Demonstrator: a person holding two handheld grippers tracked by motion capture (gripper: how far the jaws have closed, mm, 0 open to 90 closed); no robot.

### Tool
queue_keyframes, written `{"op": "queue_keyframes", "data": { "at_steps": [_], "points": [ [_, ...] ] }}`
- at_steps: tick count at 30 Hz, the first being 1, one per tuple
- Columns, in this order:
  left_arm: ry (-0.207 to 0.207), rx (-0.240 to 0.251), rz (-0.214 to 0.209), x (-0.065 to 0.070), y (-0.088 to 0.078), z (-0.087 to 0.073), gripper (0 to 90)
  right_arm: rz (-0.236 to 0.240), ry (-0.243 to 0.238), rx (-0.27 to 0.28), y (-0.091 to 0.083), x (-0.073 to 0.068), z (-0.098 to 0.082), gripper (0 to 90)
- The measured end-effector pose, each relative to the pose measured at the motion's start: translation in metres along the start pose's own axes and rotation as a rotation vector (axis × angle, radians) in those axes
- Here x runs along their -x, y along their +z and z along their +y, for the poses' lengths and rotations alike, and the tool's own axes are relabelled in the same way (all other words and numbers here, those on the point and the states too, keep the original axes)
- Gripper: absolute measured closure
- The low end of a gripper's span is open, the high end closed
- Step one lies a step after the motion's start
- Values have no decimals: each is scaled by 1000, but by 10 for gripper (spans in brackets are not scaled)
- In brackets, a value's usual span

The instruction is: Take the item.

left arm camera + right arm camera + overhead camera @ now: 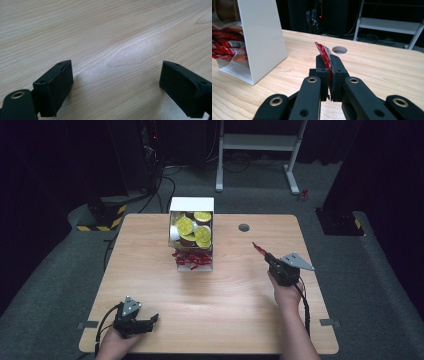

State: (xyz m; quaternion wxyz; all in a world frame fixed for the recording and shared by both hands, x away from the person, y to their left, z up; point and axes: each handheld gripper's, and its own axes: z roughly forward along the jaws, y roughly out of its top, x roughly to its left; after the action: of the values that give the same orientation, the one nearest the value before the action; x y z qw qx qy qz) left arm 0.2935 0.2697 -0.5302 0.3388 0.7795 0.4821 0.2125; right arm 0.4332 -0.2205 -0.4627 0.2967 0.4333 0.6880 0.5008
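Right gripper view: right hand-held gripper (329, 71) pinches a red packet (325, 53).

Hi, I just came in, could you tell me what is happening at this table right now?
A person is working at a wooden table with a gripper in each hand. The right gripper has its jaws shut on a red sachet, held above the table to the right of a white dispenser box. That box holds yellow-lidded cups on top and more red sachets in its lower tray. The left gripper rests near the table's front-left, jaws open on nothing.
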Motion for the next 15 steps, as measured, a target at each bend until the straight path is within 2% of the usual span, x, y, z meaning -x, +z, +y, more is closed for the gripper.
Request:
{"op": "queue_keyframes", "data": {
  "at_steps": [8, 12, 15],
  "points": [
    [-5, 0, 6, 0, -2, -2, 121, -17, 13, -44, 8, 5, -8, 878],
    [-5, 2, 7, 0, -2, -2, 124, -37, 2, -62, 10, 6, -11, 878],
    [-5, 2, 8, 0, -2, -2, 124, -45, 20, -73, 10, 7, -13, 877]
  ]
}}
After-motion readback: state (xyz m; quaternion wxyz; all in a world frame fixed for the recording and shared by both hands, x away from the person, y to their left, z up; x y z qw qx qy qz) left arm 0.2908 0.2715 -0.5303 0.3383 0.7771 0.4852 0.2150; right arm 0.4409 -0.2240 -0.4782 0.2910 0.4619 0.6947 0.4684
